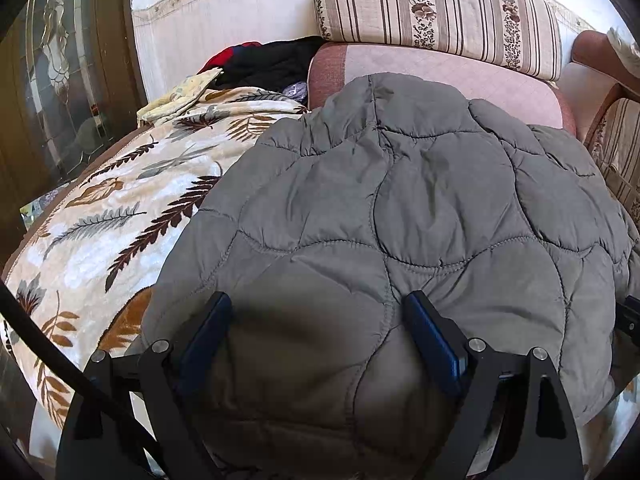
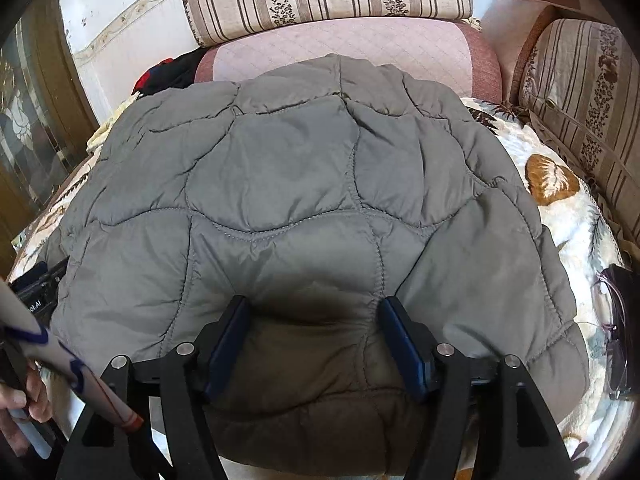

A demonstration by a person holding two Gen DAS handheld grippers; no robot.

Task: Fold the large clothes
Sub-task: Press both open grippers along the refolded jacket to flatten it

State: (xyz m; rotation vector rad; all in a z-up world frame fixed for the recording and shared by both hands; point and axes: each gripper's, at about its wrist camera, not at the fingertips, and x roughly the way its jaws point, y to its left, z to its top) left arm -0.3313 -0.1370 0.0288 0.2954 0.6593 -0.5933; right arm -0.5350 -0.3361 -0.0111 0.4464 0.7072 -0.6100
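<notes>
A grey quilted jacket (image 1: pixel 400 208) lies spread flat on a leaf-patterned blanket (image 1: pixel 120 216); it also fills the right wrist view (image 2: pixel 296 184). My left gripper (image 1: pixel 318 300) is open, its blue-padded fingers (image 1: pixel 424 320) wide apart just over the jacket's near edge, left of centre. My right gripper (image 2: pixel 314 304) is open too, fingers (image 2: pixel 394 320) spread over the near hem, right of centre. Neither holds cloth. The left gripper shows at the left edge of the right wrist view (image 2: pixel 40 280).
A pink cushion (image 1: pixel 440 76) and a striped floral bolster (image 1: pixel 436 12) lie beyond the jacket. Dark and red clothes (image 1: pixel 264 60) are piled at the back left. Glasses (image 2: pixel 612 332) lie on the blanket at right. A striped sofa back (image 2: pixel 580 92) stands at right.
</notes>
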